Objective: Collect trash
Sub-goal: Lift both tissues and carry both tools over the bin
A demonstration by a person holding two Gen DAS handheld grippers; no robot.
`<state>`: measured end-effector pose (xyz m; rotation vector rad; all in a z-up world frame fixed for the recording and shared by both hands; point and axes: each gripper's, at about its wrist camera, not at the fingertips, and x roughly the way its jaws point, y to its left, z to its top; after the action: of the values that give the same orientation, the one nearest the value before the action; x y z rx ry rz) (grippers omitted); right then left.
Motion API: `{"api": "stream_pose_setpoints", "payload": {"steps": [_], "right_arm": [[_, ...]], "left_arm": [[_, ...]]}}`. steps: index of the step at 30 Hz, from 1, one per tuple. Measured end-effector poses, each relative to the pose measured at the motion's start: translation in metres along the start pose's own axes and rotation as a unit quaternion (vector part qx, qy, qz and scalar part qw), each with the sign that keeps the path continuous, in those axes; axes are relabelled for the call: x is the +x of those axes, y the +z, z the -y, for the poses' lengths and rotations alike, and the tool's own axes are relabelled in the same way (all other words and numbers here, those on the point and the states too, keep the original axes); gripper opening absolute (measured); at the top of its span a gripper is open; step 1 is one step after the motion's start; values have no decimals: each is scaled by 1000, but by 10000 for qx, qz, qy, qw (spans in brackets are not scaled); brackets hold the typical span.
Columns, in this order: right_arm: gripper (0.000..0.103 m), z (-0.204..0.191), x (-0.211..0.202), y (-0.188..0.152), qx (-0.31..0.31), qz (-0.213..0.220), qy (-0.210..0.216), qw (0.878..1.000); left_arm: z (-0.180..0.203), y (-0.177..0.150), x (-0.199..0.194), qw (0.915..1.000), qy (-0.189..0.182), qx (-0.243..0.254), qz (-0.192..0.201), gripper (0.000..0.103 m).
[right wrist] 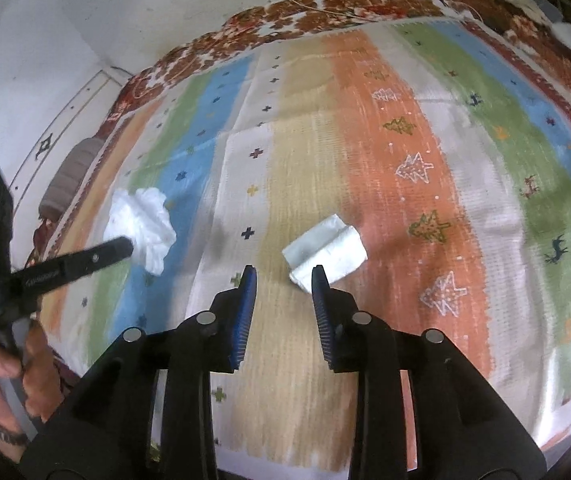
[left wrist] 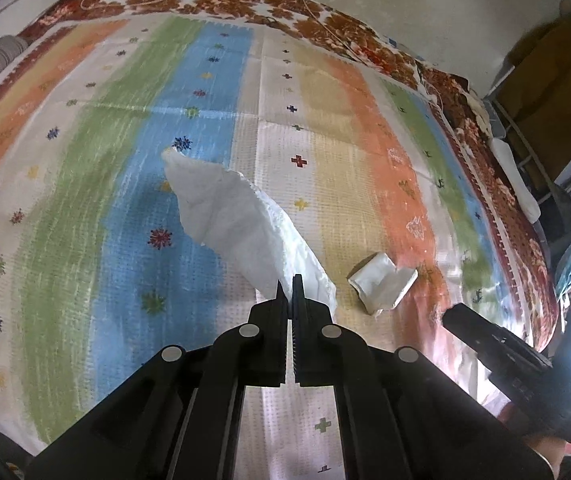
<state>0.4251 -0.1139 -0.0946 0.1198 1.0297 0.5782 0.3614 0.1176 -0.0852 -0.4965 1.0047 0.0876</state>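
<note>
up close, the left wrist view has the left gripper (left wrist: 289, 286) clamped on a crumpled white tissue (left wrist: 241, 224), lifted over the blue stripe of the striped bedspread (left wrist: 85, 200). a folded white tissue (left wrist: 383, 282) lies on the beige-orange stripes toward the bedspread's right edge, near the right gripper (left wrist: 451, 316).

then the right wrist view: right gripper (right wrist: 283, 276) with jaws apart and nothing between them, the folded white tissue (right wrist: 325, 252) just beyond its right finger. writing on the left gripper's finger is too blurred to read.
</note>
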Motion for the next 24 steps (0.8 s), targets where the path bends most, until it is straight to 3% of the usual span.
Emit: {"api": "stream_pose_setpoints", "payload": {"steps": [2,12,13,14,17,24], "right_arm": [[38,2,12,4,107,-53,-137,9998],[39,12,58,12,441,-288,-371,9979],[36,13,62,12,442,-327,-360,9978],[26,13,67,11,424,-389,-332,9978],[8,11,75,7,299,-530,-337,9976],[2,-11,51,-1,-398,-375,-461,9974]], "left_arm": [[0,0,2,10000,-24,-11,-22,1],[1,-2,9,9999,-47,63,-84,1],[1,-2,10,9999,-53,58,-92,1],[1,-3,10,9999,-60,49,-104,1],[3,-4,10,9999,-98,57,-127,1],[18,-10,-10,9997,-114,191,-64,1]]}}
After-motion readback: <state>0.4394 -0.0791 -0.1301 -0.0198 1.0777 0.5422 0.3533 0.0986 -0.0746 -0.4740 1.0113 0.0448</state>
